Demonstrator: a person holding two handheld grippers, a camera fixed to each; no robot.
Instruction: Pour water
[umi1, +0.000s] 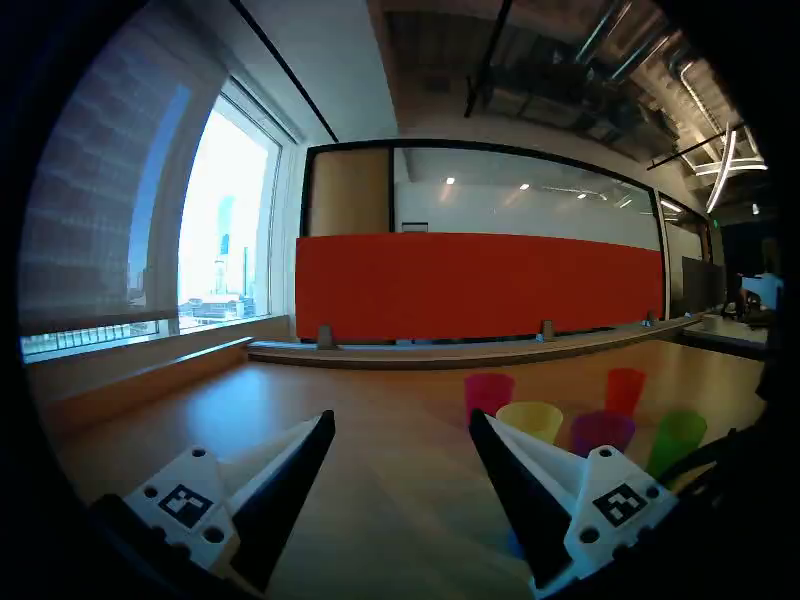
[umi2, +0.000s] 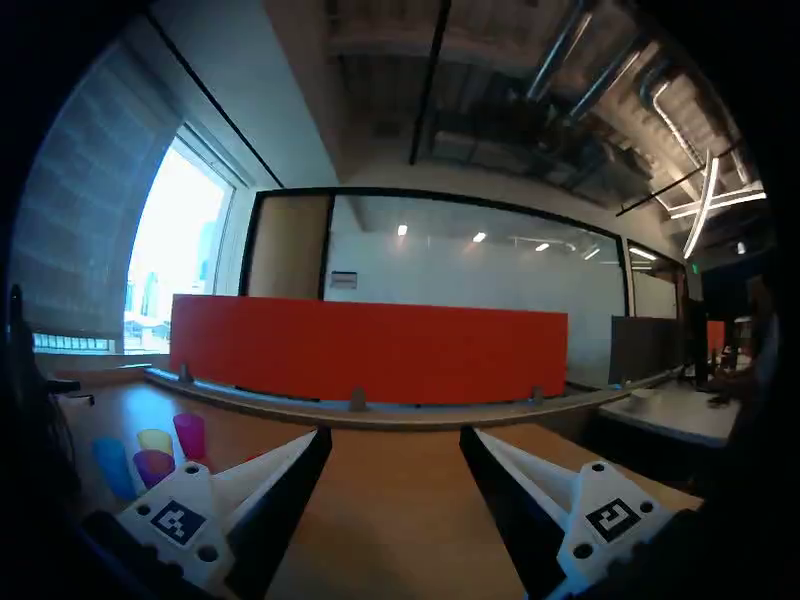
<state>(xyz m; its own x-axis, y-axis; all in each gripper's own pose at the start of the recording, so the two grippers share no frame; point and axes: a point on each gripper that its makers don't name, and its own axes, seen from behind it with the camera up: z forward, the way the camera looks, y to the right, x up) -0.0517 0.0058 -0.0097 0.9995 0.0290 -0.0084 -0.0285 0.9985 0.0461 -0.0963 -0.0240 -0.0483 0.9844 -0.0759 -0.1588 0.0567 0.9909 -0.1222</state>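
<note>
Window (umi1: 225, 240): far left, very bright.
Left claw (umi1: 401, 416): wide open, holding nothing, over the worktop (umi1: 390, 520).
Orange wall panel (umi1: 480, 285): behind the worktop.
Pink cup (umi1: 488, 392): stands on the worktop, right of this claw. Close by are the yellow cup (umi1: 530, 418), purple cup (umi1: 600, 430), red cup (umi1: 625, 388) and green cup (umi1: 678, 438).
Water: cannot tell if any cup has some.
Blue cup (umi2: 112, 465): far left in the right gripper view, beside other cups.
Right claw (umi2: 395, 432): wide open, holding nothing.

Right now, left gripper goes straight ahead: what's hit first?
Probably nothing close: ahead of the left gripper is bare table, then the red partition; cups sit off to its right.
</note>
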